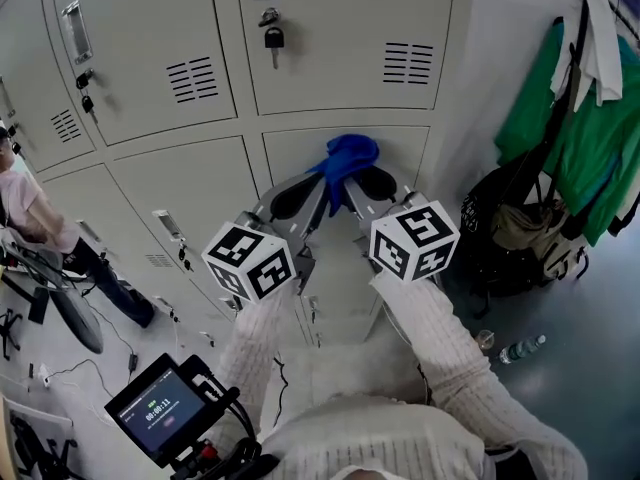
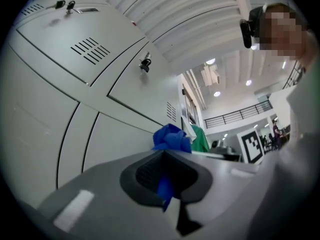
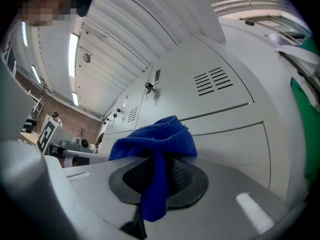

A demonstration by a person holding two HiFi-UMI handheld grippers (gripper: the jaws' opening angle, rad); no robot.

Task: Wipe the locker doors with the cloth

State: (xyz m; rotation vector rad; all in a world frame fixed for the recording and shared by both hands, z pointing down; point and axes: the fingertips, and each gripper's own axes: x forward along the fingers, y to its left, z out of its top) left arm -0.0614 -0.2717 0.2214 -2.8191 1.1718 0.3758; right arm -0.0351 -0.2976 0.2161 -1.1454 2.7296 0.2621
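Two claws share one bunched blue cloth (image 1: 348, 157) in front of the pale grey metal locker doors (image 1: 196, 186).

The left claw (image 1: 322, 180) is shut tight on a thin strip of the cloth (image 2: 164, 186), which runs down between its dark ribbed pads, while the rest bulges just past its tips. The right claw (image 1: 356, 180) is clamped on the same cloth (image 3: 156, 138): a fold hangs down between its pads and the bulk sits heaped over its tips. The two claws meet tip to tip, cloth between them, pointed at a lower door just ahead (whether the cloth touches it cannot be told). Above the claws a small dark padlock (image 1: 273, 38) hangs on an upper door; off to the right claw's side hangs a green garment (image 1: 592, 153).
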